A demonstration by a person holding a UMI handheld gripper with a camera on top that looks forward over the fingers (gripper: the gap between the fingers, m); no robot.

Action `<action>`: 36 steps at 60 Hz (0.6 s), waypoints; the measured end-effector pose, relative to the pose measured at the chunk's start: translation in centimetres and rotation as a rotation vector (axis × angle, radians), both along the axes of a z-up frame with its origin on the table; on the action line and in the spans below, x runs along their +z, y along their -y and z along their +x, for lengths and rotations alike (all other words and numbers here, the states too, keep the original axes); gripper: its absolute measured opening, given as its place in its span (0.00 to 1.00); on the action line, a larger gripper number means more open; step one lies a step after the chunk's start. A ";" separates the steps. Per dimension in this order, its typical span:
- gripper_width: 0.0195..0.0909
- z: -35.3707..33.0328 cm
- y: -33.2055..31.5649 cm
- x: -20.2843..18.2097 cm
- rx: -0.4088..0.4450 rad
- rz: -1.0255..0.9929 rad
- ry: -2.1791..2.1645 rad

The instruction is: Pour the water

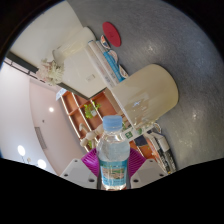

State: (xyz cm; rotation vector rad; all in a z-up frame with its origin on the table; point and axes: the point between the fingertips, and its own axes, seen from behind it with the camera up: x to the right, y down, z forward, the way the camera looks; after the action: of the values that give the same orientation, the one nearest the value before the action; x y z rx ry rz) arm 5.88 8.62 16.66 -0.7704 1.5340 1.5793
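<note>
Grey bench [185,60] tilted beyond; my tongs [113,172] gripped the water bottle [114,150] between their pads, cap seemingly on; I judged carrying underway, next tipping over the beige cup [150,90]

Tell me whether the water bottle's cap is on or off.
On: the water bottle, held between the gripper's fingers, shows a white cap on its neck.

So there's a clear plastic water bottle [113,152] sitting right between the tool's [114,176] fingers, pink pads pressing it on both sides. White cap is on, blue-and-white label wraps the middle. It points straight ahead along the fingers, cap end farthest from the tool.
</note>
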 end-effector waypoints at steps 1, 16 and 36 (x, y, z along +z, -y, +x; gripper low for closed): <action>0.19 -0.2 0.1 0.0 0.005 -0.006 0.009; 0.19 -1.0 0.9 2.9 0.043 -0.065 0.470; 0.19 3.8 2.1 7.8 -0.020 -0.255 1.619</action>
State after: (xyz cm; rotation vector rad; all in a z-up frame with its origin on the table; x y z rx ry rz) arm 9.66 6.56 24.47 -1.5645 0.4542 0.3006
